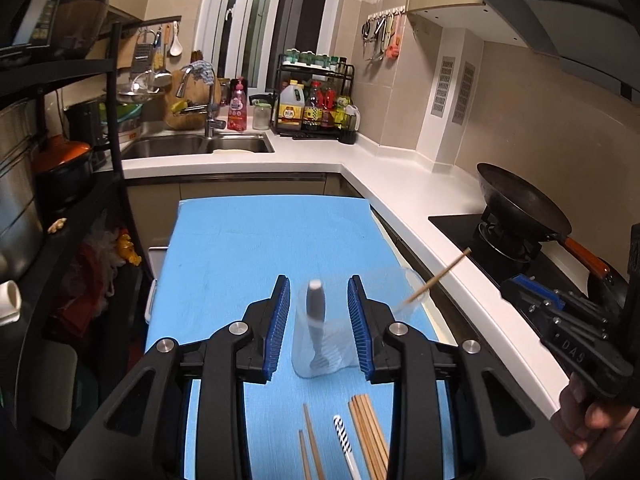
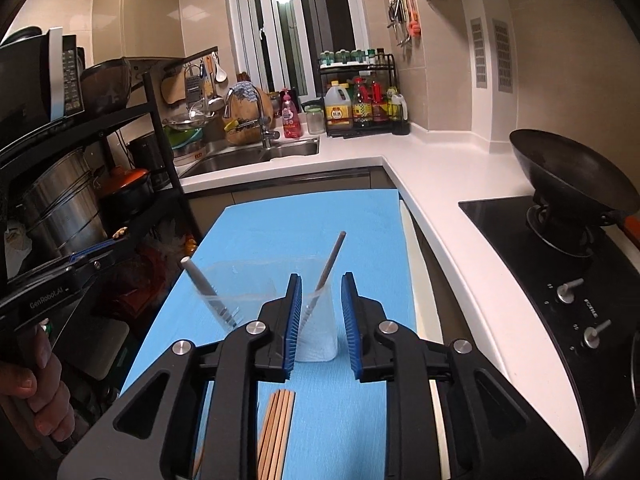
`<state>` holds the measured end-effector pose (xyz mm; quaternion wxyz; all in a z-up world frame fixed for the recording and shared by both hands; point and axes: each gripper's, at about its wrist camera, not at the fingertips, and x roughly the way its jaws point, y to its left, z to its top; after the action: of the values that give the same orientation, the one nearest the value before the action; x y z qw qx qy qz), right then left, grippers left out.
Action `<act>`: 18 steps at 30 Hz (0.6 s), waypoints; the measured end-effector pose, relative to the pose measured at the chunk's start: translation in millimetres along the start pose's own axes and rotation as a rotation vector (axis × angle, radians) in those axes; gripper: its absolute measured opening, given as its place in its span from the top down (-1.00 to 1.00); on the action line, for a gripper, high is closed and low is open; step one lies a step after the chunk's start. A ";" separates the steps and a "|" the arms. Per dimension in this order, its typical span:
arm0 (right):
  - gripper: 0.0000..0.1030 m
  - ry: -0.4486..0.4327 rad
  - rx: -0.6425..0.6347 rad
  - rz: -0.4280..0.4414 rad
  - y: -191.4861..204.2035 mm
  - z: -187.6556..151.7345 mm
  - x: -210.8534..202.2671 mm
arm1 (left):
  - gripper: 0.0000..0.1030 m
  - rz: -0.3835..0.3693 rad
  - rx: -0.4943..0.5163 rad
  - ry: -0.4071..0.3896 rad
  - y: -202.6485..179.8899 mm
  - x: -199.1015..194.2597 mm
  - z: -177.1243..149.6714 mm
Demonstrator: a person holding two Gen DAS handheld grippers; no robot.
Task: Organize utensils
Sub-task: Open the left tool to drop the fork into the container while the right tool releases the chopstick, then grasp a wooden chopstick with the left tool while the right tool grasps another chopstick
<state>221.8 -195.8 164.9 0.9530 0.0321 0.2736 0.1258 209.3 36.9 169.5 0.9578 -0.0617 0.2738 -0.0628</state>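
A clear plastic cup [image 1: 320,344] stands on the blue mat [image 1: 260,240] with a grey-handled fork [image 1: 316,304] in it. My left gripper [image 1: 319,280] is open with its pads either side of this cup, a small gap showing on the left. A second clear cup [image 2: 320,340] holds one chopstick [image 2: 332,256]. It stands between the pads of my right gripper [image 2: 321,276], which is open and clear of it. Loose wooden chopsticks [image 1: 368,436] and a striped-handled utensil [image 1: 344,440] lie on the mat near me. The chopstick bundle [image 2: 276,432] also shows under the right gripper.
A black wok [image 1: 520,204] sits on the stove at the right, beside the white counter [image 1: 400,184]. A black rack [image 2: 120,120] with pots stands at the left. The sink [image 1: 200,146] and a bottle rack are at the back. A person's hand [image 2: 40,380] holds the left gripper.
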 end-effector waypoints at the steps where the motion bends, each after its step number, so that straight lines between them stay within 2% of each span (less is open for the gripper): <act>1: 0.57 -0.007 -0.004 0.006 1.4 -4.0 -8.1 | 0.43 0.006 0.004 -0.005 -0.8 -6.7 -7.1; 10: 0.57 -0.057 -0.019 0.034 14.4 -73.8 -75.0 | 0.43 0.035 0.008 -0.015 -5.5 -49.9 -80.7; 12: 0.60 -0.053 -0.019 0.036 16.1 -95.6 -82.1 | 0.60 0.034 0.004 -0.009 -4.1 -56.3 -105.5; 14: 0.77 -0.033 -0.011 0.055 17.4 -119.4 -84.4 | 0.72 0.030 -0.014 0.011 -1.8 -60.3 -133.9; 16: 0.87 -0.004 0.004 0.062 18.8 -141.4 -82.3 | 0.78 0.027 -0.048 0.041 2.6 -61.3 -158.5; 18: 0.87 0.030 0.018 0.069 20.8 -163.2 -78.3 | 0.79 0.026 -0.081 0.075 5.2 -61.5 -187.0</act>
<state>66.6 -197.0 69.3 0.9436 0.0483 0.2875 0.1569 58.4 35.8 42.9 0.9443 -0.0945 0.3125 -0.0416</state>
